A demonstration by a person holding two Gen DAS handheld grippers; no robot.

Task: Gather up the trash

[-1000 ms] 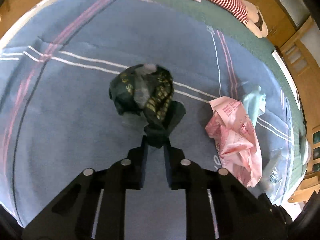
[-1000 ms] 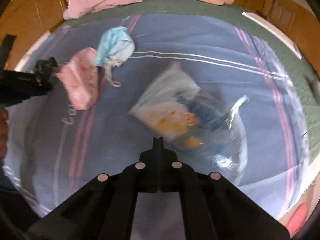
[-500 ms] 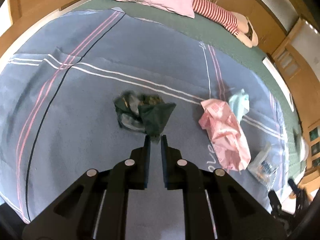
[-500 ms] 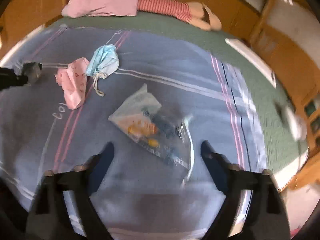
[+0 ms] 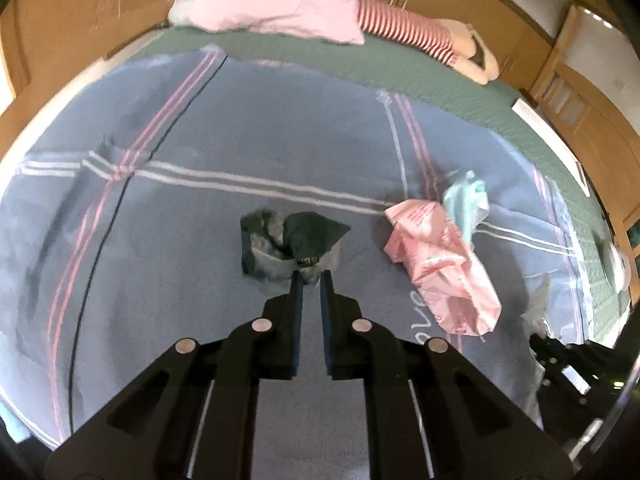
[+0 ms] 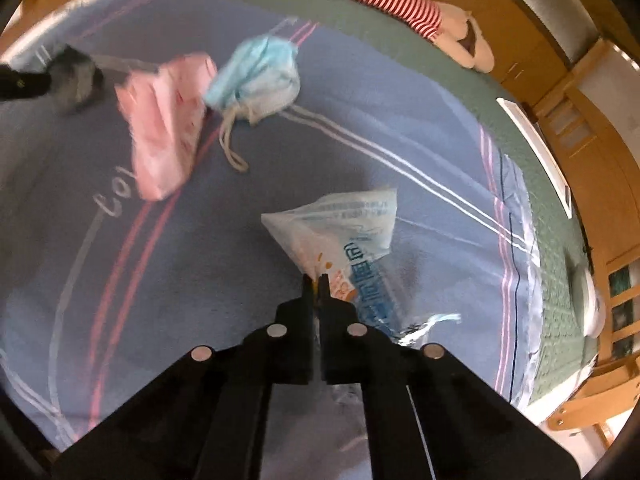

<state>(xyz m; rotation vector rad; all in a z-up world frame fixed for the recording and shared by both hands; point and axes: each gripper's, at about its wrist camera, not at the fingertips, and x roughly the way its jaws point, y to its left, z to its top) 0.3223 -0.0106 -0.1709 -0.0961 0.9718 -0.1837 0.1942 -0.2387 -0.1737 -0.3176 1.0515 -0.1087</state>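
Note:
A crumpled dark green wrapper (image 5: 280, 240) hangs just over the blue striped blanket (image 5: 200, 280), and my left gripper (image 5: 309, 276) is shut on its near corner. Right of it lie a pink wrapper (image 5: 440, 264) and a light blue face mask (image 5: 466, 200). In the right wrist view my right gripper (image 6: 316, 280) is shut on the near edge of a clear printed plastic bag (image 6: 344, 224), which rises off the blanket (image 6: 420, 184). The pink wrapper (image 6: 168, 120) and the mask (image 6: 260, 72) lie beyond it. At the far left the green wrapper (image 6: 78, 78) shows blurred.
A pink pillow (image 5: 288, 0) and a red-striped soft doll (image 5: 404, 28) lie at the head of the bed on a green sheet (image 5: 460, 92). Wooden cupboards (image 6: 520, 52) line the right side. A wooden chair (image 6: 616, 320) stands by the bed's right edge.
My left gripper closed tighter on the green wrapper and lifted it back from the blanket. My right gripper opened wide, then shut on the clear bag's edge and raised it.

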